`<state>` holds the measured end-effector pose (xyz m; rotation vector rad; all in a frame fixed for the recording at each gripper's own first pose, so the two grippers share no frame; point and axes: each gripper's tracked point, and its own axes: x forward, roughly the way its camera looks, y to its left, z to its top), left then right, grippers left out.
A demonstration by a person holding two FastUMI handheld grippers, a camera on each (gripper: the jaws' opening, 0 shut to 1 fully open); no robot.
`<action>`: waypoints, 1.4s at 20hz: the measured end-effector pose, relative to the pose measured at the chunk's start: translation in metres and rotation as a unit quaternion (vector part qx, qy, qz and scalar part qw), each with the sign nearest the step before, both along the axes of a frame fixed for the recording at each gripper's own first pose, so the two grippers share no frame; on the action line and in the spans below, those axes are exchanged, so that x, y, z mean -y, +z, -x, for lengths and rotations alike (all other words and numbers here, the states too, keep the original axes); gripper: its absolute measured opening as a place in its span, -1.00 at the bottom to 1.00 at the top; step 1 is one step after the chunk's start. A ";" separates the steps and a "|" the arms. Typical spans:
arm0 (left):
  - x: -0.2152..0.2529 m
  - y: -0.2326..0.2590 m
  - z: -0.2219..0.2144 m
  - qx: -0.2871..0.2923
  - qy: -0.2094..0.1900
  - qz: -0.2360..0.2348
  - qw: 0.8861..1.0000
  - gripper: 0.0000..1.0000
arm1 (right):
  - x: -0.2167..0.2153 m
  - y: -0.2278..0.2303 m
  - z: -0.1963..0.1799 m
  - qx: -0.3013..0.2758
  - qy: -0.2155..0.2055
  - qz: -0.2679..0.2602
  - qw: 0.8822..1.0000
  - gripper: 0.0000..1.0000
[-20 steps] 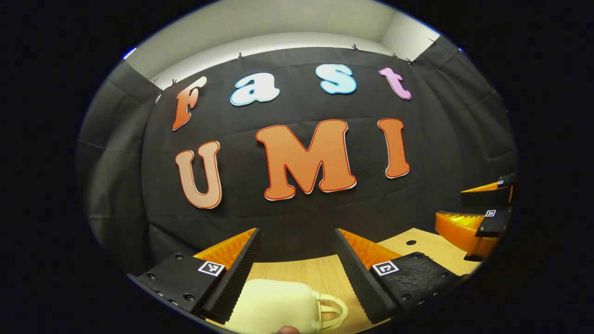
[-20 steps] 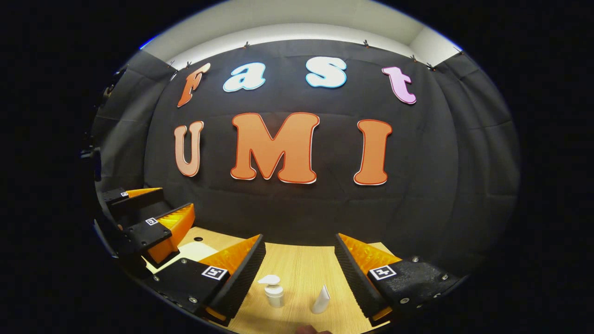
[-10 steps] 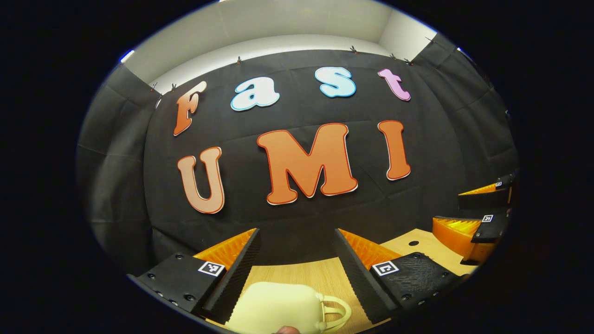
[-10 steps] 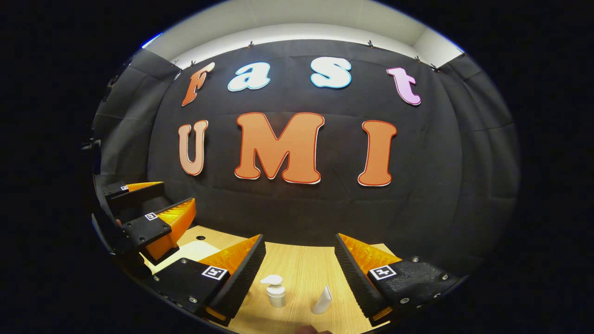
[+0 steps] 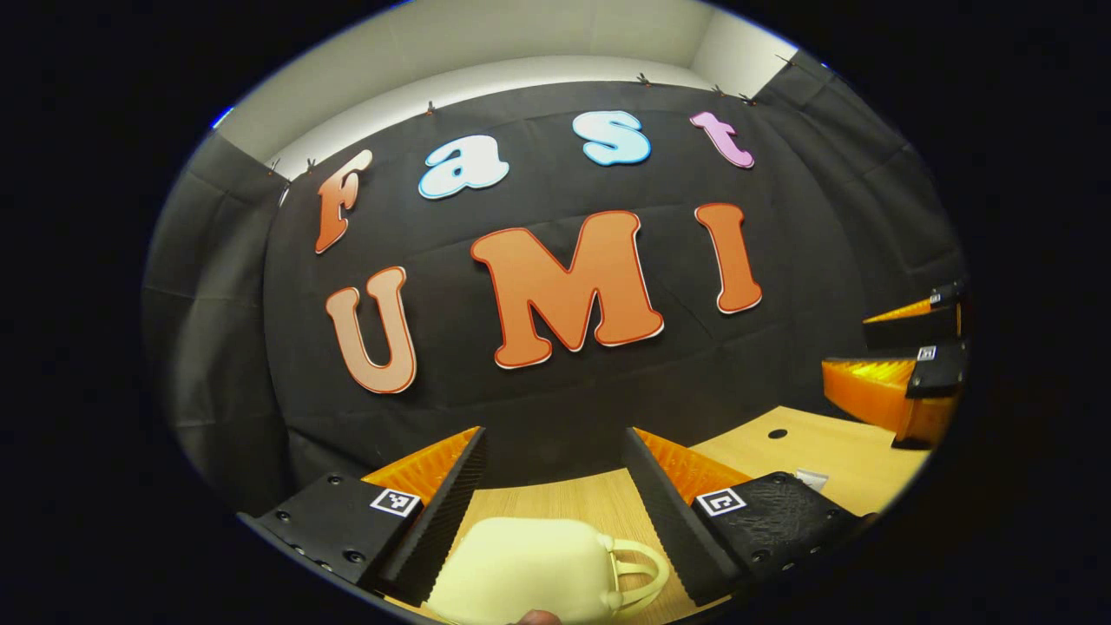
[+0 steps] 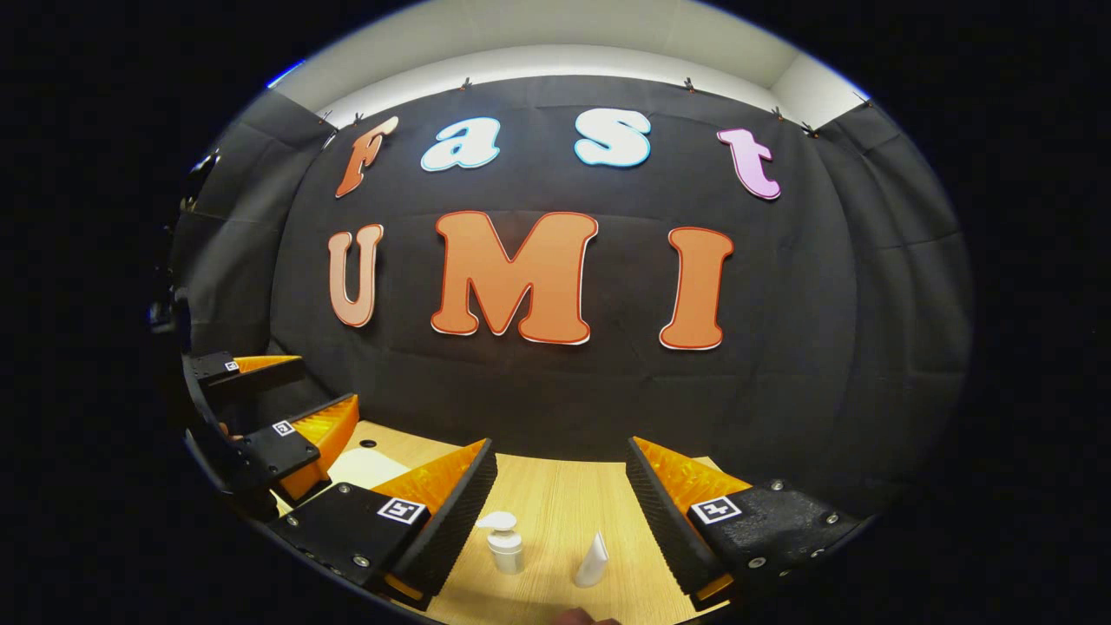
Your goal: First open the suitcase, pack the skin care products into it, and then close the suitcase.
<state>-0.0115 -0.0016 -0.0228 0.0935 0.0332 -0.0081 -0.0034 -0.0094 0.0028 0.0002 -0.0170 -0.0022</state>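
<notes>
A pale cream suitcase (image 5: 521, 569) with a loop handle on its right side lies closed on the wooden table (image 5: 573, 499), low in the left gripper view. My left gripper (image 5: 555, 451) hovers above it, open and empty. In the right gripper view a white pump bottle (image 6: 502, 542) and a white tube (image 6: 594, 560) stand on the table between the fingers of my right gripper (image 6: 560, 460), which is open and holds nothing. The left gripper (image 6: 291, 395) shows at the left of the right gripper view. The right gripper (image 5: 885, 356) shows at the right of the left gripper view.
The black cloth wall rises just behind the table. A small round hole (image 5: 778, 433) sits in the tabletop near the far edge. A pale corner of the suitcase (image 6: 364, 469) peeks out beside my right gripper's left finger.
The left gripper view has tilted a little, bringing more of the suitcase and its handle into sight. The right gripper has shifted slightly, the bottle and tube sliding a touch left.
</notes>
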 end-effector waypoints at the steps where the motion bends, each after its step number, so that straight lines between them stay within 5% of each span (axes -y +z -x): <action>1: 0.002 -0.007 0.001 -0.007 -0.004 -0.005 1.000 0.99 | 0.004 0.000 0.001 0.000 -0.003 0.000 1.000 0.91; 13: 0.043 -0.103 0.010 -0.085 -0.080 -0.112 0.987 0.98 | 0.033 -0.008 0.007 -0.006 -0.035 0.003 0.999 0.91; 28: 0.081 -0.227 0.028 -0.181 -0.166 -0.268 0.931 0.96 | 0.051 -0.020 0.006 -0.017 -0.052 -0.002 0.999 0.91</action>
